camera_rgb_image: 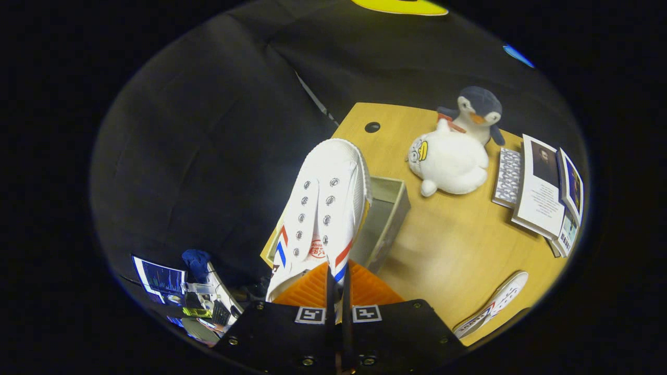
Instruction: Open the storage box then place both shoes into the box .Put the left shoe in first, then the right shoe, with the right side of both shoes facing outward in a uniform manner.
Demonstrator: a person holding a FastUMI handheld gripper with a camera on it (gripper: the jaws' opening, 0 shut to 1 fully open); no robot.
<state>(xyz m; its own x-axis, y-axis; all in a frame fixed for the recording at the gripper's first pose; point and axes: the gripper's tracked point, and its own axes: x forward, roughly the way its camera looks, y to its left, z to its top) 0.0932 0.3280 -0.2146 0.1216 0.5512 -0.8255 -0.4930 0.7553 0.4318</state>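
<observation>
A white canvas shoe (320, 208) with red and blue stripes and metal eyelets hangs in the air, toe pointing away from me. My gripper (337, 284) is shut on its heel end, both fingers pressing the shoe's edge. Behind the shoe, on the wooden table (448, 234), stands the storage box (388, 219) with its grey inside showing; the shoe hides part of it. The second white shoe (494, 304) lies on its side at the table's near right edge.
A white plush toy (449, 162) and a penguin plush (479, 112) rest on the far part of the table. Books (542, 192) are stacked at the right. Off the table's left side, lower down, sit a screen (159, 278) and some equipment.
</observation>
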